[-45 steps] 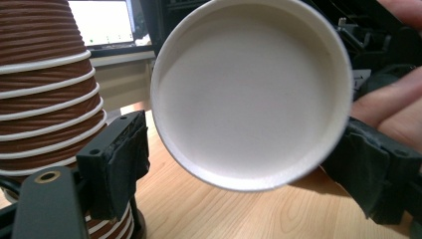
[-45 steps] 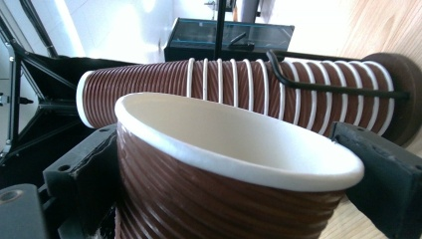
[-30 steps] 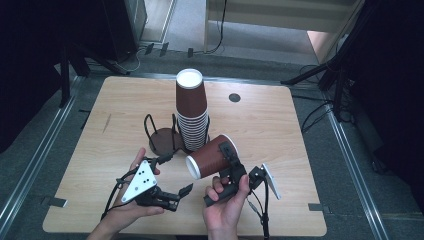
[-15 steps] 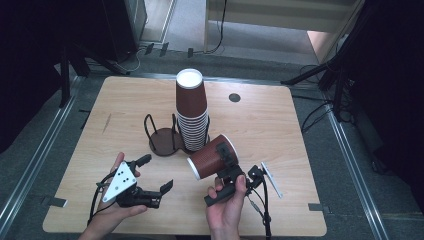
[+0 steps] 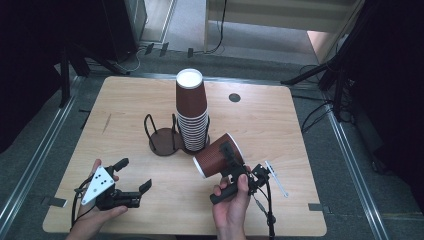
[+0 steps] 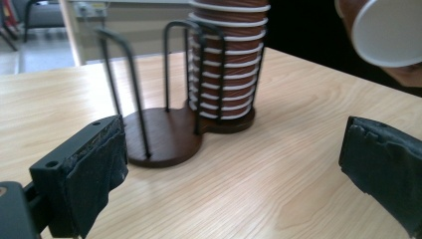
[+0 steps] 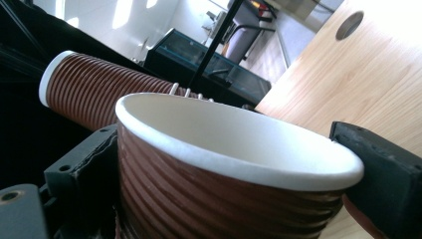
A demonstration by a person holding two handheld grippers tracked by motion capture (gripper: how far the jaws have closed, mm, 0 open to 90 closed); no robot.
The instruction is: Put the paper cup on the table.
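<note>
Ribbed brown paper cup (image 5: 218,153), white inside, tilted, clamped in right tongs (image 5: 231,159); left tongs (image 5: 134,175) wide, nothing between

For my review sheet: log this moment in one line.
right gripper: shut on cup, tilted | left gripper: open, empty | cup stack: in holder

Bare table (image 5: 280,125) is seen right of the cup stack (image 5: 192,112), and also along the front between both grippers. The middle is blocked by the stack and the wire holder (image 5: 162,135); the held cup (image 5: 217,156) is just beside the stack.
</note>
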